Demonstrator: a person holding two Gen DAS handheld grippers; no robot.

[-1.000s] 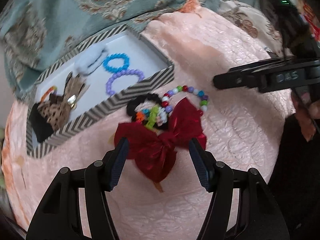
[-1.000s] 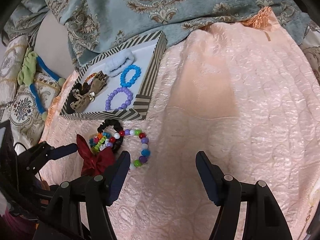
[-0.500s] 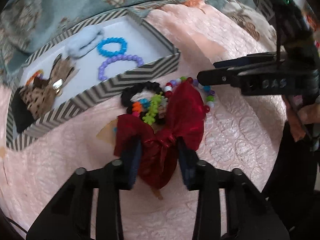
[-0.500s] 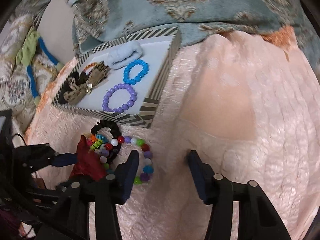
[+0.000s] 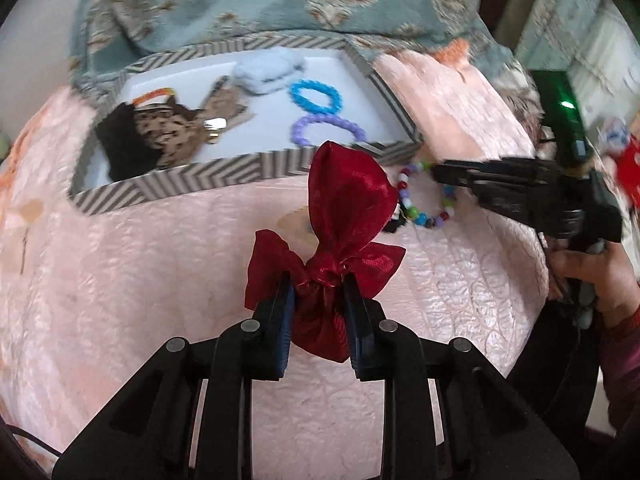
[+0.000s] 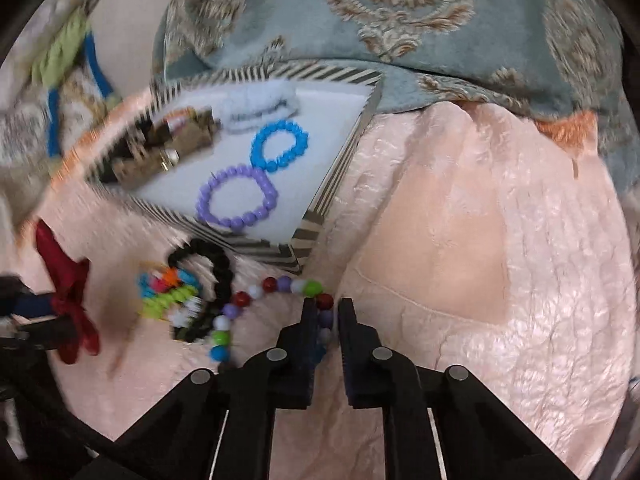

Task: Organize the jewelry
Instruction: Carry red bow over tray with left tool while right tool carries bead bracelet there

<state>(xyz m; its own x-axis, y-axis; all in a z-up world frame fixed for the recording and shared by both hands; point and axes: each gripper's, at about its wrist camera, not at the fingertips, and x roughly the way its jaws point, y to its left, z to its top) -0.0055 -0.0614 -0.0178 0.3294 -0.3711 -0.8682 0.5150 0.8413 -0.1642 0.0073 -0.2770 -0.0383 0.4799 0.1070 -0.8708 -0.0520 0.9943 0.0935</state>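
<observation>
Mid-pickup, both at once — left gripper (image 5: 320,300) clamped on the red bow (image 5: 340,216), lifted just in front of the striped box (image 5: 240,172); right gripper (image 6: 325,322) pinching the multicolored bead bracelet (image 6: 256,304) near its corner. Next — carrying both over the wall, releasing inside.

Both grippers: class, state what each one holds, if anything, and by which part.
The left gripper holds the red bow at its knotted centre. The right gripper is closed on one side of the multicoloured bead bracelet, pinching a few beads.
</observation>
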